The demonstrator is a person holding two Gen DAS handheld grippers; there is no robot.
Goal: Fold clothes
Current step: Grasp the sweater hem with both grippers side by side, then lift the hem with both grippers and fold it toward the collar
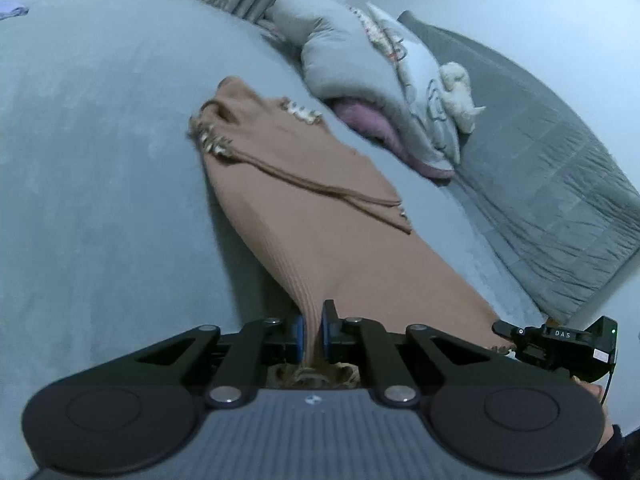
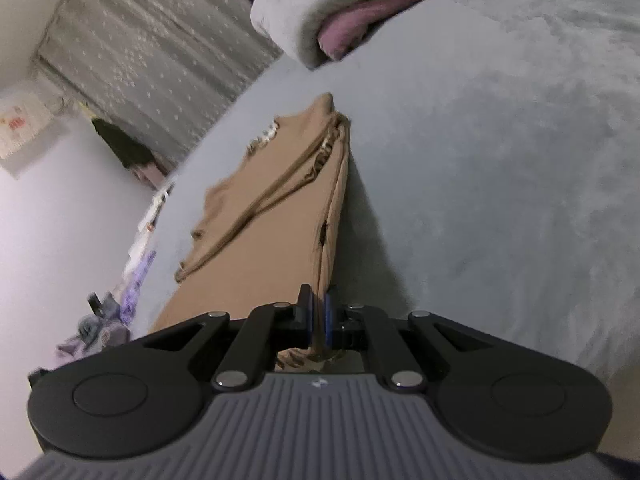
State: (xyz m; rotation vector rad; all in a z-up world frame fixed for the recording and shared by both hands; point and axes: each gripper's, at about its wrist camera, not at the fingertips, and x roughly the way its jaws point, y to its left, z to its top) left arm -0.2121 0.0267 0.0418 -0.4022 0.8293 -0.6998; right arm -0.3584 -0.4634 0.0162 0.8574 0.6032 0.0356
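While both pairs of jaws are clamped on the near hem of the brown ribbed garment, the cloth runs straight out ahead of them, its long axis pointing away from the fingers toward the far collar end. At the left gripper the blue pads pinch a bunched ridge of fabric, with frayed trim gathered just behind the pads; at the right gripper the pads close on a thin folded edge of the same garment. Seen from the left wrist, the right gripper sits off to the right on the same hem, so neither hand is clearly nearer the far end. Beyond the jaws the garment lies flat on the grey bedspread, already narrowed lengthwise, with a thin strap lying diagonally across it. My judgement is that the coming fold turns on this axis: the held hem would travel forward over the body toward the collar. Farther out, a heap of grey bedding lies past the far end.
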